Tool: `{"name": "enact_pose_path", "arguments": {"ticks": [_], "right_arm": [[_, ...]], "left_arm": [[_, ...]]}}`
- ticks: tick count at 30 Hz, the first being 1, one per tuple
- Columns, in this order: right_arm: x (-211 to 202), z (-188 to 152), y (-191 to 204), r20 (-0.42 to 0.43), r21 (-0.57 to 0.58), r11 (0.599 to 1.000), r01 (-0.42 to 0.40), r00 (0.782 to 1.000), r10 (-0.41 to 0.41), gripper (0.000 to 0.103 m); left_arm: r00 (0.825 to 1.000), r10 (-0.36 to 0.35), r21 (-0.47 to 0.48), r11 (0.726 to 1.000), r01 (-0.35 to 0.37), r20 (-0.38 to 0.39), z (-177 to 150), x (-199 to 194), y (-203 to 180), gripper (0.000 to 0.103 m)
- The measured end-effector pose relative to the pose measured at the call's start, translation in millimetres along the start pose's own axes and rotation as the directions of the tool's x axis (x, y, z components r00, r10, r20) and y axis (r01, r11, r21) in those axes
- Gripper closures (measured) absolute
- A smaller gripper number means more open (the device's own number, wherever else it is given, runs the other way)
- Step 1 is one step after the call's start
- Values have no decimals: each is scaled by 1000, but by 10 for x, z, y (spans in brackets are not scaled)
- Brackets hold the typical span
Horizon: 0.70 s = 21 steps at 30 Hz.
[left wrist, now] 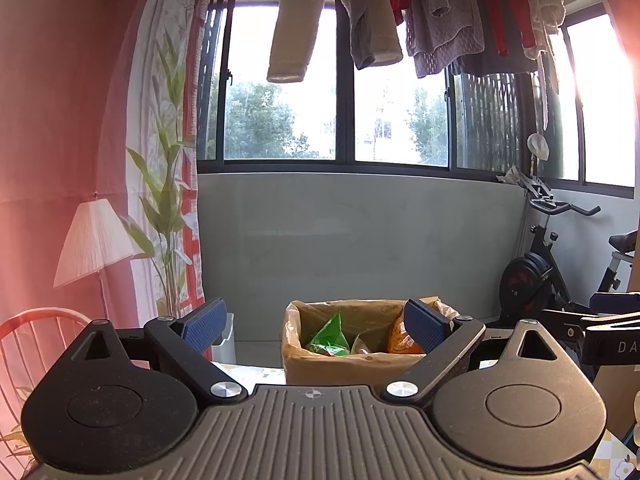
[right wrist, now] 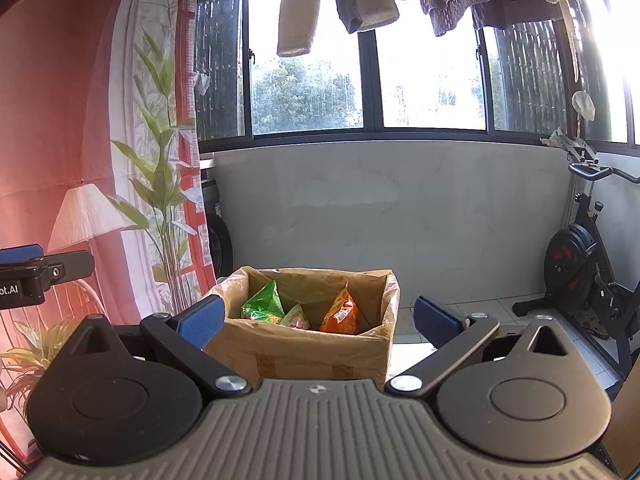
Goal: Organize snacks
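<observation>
Currently both grippers, left gripper [left wrist: 314, 326] and right gripper [right wrist: 318, 320], hover open and empty near the box [right wrist: 304, 354]; three snack bags [right wrist: 262, 304] stand inside, apparently sorted.

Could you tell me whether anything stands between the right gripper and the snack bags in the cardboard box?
Nothing visible does. The right gripper is open and empty, facing the open-topped cardboard box, where the green bag and orange bag stand uncovered.
</observation>
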State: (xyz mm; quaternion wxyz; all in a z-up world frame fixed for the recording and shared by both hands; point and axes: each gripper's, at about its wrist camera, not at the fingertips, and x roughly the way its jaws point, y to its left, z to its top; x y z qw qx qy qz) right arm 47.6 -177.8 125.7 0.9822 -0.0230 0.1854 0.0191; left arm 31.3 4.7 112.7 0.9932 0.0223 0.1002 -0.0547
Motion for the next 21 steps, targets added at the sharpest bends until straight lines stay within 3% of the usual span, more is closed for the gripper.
{"name": "enact_pose_path", "arguments": {"ticks": [21], "right_arm": [[1,-15,5,1,-3,1000,2,1000,-2,0]], "left_arm": [[1000,-8,-13,1000,8,-4,-16,6,41,7]]}}
